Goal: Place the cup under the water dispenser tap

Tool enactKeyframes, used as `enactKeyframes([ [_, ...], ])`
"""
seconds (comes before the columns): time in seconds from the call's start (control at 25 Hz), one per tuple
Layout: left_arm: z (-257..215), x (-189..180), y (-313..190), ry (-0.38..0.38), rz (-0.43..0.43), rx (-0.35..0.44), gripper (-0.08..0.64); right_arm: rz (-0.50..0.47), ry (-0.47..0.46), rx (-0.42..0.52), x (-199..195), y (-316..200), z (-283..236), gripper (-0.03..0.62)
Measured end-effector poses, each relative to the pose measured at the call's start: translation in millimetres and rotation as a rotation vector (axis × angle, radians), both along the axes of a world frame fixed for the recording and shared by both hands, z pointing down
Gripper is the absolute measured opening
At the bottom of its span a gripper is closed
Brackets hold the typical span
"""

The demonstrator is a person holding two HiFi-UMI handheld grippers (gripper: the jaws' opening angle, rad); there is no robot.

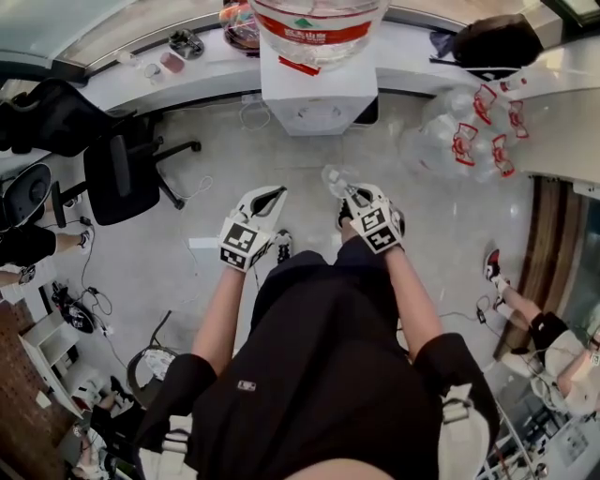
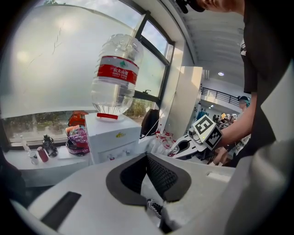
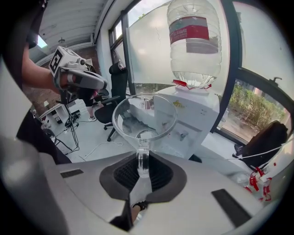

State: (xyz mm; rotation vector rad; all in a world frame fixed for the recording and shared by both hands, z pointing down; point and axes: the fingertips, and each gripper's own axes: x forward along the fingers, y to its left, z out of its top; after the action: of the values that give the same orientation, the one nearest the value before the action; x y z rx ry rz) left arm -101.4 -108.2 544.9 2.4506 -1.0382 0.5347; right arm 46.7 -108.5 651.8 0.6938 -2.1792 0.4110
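Right tongs (image 3: 143,169) pinch a clear, empty cup (image 3: 145,115) by its edge.

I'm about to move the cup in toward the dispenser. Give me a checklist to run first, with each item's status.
1. Right gripper jaws clamped on the stem of the clear stemmed cup: ok.
2. Cup level, mouth up: cannot tell.
3. White water dispenser with red-labelled bottle in view ahead: ok.
4. Space under its taps free: cannot tell.
5. Left gripper empty and apart from the cup: ok.
6. Cup under a tap: not ok, not yet there.
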Motion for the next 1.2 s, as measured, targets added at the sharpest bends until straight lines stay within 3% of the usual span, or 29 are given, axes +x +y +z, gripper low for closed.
enactKeyframes([
  [0.52,29.2,31.6,-23.1,-0.043,0.044,-0.046,0.000,-0.010,0.024,-0.043,20.9,-54.1,70.5,0.012],
  [1.0,79.9,29.2,-12.3,-0.065,0.044,-0.149,0.000,0.011,0.049,-0.069,32.7,-91.5,141.4,0.012],
  [1.2,96.5,31.1,-22.6,-0.086,0.052,-0.140,0.000,0.035,0.051,-0.092,36.1,-100.1,175.1,0.012],
])
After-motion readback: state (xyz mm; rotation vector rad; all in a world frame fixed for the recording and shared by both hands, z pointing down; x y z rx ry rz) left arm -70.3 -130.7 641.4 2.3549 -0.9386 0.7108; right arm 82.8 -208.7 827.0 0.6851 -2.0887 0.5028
